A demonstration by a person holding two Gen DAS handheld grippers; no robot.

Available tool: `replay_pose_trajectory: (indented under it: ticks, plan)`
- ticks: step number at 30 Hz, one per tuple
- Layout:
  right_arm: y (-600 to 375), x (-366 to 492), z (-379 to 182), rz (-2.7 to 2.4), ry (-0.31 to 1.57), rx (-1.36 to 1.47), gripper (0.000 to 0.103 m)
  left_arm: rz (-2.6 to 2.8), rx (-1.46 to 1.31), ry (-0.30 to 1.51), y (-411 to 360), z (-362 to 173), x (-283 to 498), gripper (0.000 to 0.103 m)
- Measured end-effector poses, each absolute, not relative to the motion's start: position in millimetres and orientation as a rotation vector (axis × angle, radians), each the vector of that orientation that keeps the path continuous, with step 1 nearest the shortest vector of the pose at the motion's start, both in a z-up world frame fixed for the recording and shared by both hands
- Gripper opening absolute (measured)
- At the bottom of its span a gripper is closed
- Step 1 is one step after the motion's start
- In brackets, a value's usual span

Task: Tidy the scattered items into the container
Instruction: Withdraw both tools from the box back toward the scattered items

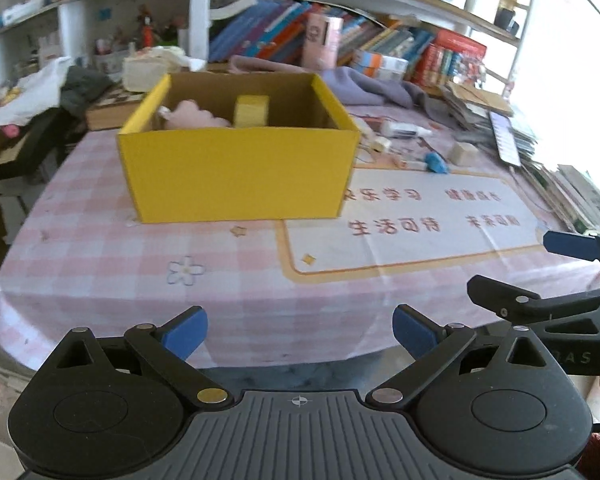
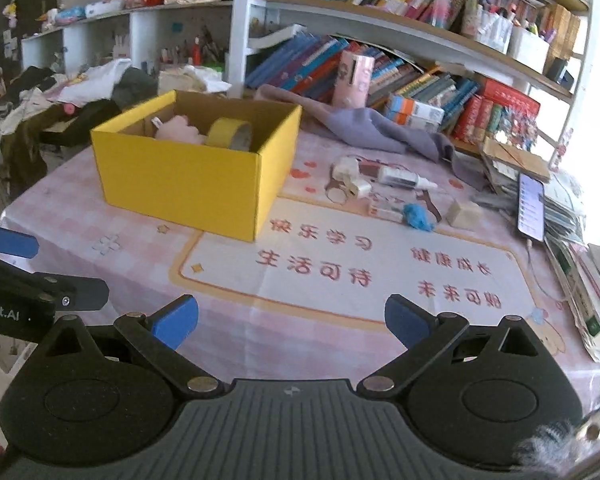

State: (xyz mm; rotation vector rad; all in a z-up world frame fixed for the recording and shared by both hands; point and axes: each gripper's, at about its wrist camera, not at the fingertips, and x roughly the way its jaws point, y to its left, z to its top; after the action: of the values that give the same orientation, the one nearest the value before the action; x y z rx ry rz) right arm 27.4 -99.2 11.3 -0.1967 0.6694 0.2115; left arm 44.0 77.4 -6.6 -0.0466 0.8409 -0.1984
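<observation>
Box (image 2: pixel 188 184), yellow and open-topped, is found on the far left part of the checked cloth (image 2: pixel 100 224), with a pink soft item (image 2: pixel 176 130) and a tape roll (image 2: pixel 230 134) already inside.

Nearest the cameras, both tongs are held low over the near table edge. The left gripper (image 1: pixel 300 334) is seen with its blue pads spread wide and nothing between them; the right gripper (image 2: pixel 292 322) is likewise spread and empty. Neither is in contact with any item.

Beyond the printed mat (image 2: pixel 340 264), the remaining clutter is noted to the right of the box: a blue object (image 2: pixel 418 216), a wooden block (image 2: pixel 464 214), a white tube (image 2: pixel 404 179), a small tape dispenser (image 2: pixel 354 186) and thin flat pieces close among them. A phone (image 2: pixel 531 208) lies just beyond the block, near the stacked papers.

The step in hand is judged to be the reach for the next item. The right gripper is considered better placed, the clutter lying on its side. An outlying piece, such as the block or blue object, should be taken first, so that neighbours are not dragged. The pads should be lowered squarely either side before closing. The phone cable should be avoided.
</observation>
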Motion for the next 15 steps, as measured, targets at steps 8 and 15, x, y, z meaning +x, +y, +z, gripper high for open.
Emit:
replay_pose_trajectory:
  ticks: [8, 15]
  plan:
    - [-119, 30, 7, 0.162, 0.695, -0.193, 0.101, -0.268, -0.029, 0.864, 54, -11, 55, 0.1]
    - [-145, 45, 5, 0.112, 0.706, -0.166, 0.101, -0.323, -0.001, 0.879, 24, -14, 77, 0.1]
